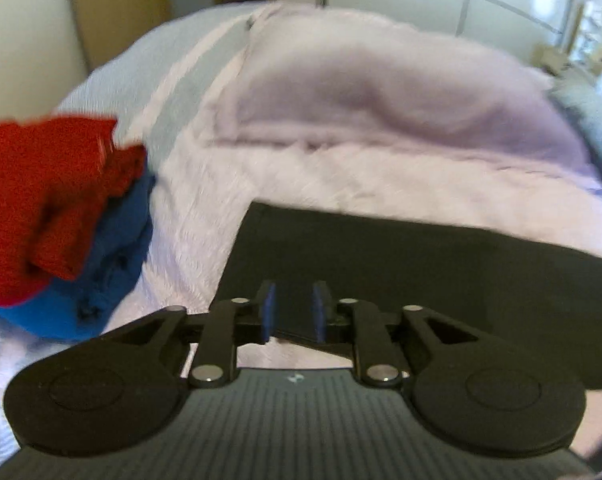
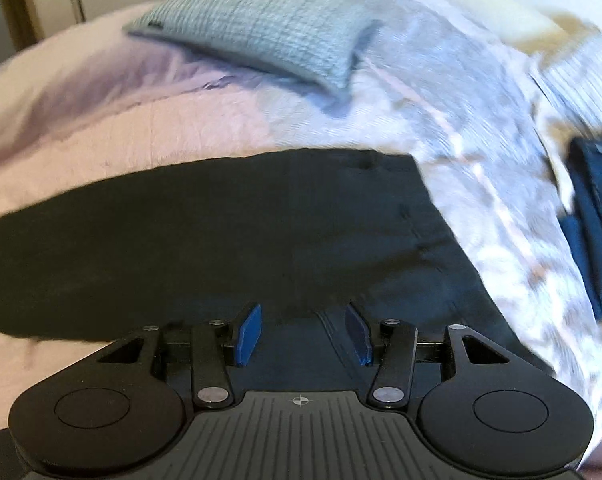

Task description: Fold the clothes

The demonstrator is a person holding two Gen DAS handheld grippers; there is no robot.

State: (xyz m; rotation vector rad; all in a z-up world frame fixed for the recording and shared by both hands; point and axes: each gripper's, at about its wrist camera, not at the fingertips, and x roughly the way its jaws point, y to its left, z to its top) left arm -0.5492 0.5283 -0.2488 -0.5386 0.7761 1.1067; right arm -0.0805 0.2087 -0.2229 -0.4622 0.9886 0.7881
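The black garment [image 1: 401, 264] lies flat on the bed [image 1: 229, 200], apparently folded; your left tongs [image 1: 293, 308] and right tongs [image 2: 303, 334] stand open above it, holding nothing. Folded red and blue clothes [image 1: 61, 220] sit stacked at its left; a dark blue garment [image 2: 597, 216] at its right likely remains to fold.

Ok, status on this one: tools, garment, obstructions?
Left tool open, empty. Right tool open, empty. Black garment flat on bed. Nothing on it.
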